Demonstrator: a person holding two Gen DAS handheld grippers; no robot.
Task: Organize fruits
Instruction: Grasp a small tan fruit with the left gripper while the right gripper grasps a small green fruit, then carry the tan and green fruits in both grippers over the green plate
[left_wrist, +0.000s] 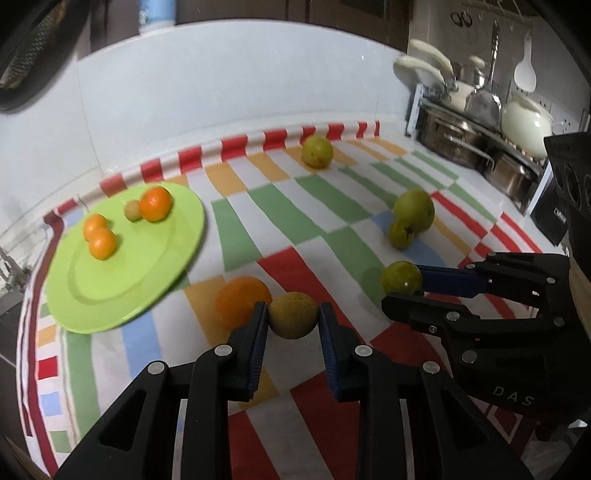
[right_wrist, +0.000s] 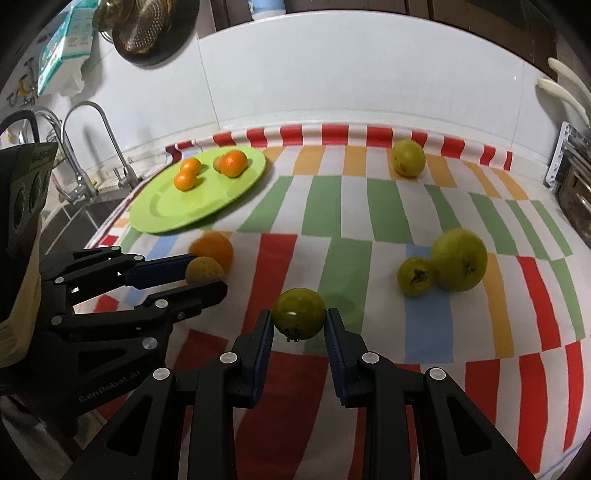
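My left gripper (left_wrist: 293, 315) is shut on a small yellow-brown fruit (left_wrist: 293, 314), with a large orange (left_wrist: 242, 299) on the cloth just behind it. My right gripper (right_wrist: 299, 319) is shut on a green fruit (right_wrist: 299, 312), also seen in the left wrist view as the green fruit (left_wrist: 402, 277). A lime-green plate (left_wrist: 147, 273) at the left holds three small oranges (left_wrist: 156, 203) and a little greenish fruit (left_wrist: 133, 210). Loose on the striped cloth lie a big green fruit (right_wrist: 460, 258), a smaller one (right_wrist: 415, 276) touching it, and another green fruit (right_wrist: 408, 158) at the back.
The cloth (right_wrist: 332, 221) covers a counter against a white tiled wall. A sink with taps (right_wrist: 79, 147) lies at the left beyond the plate. Steel pots and a white pot on a rack (left_wrist: 480, 129) stand at the right edge.
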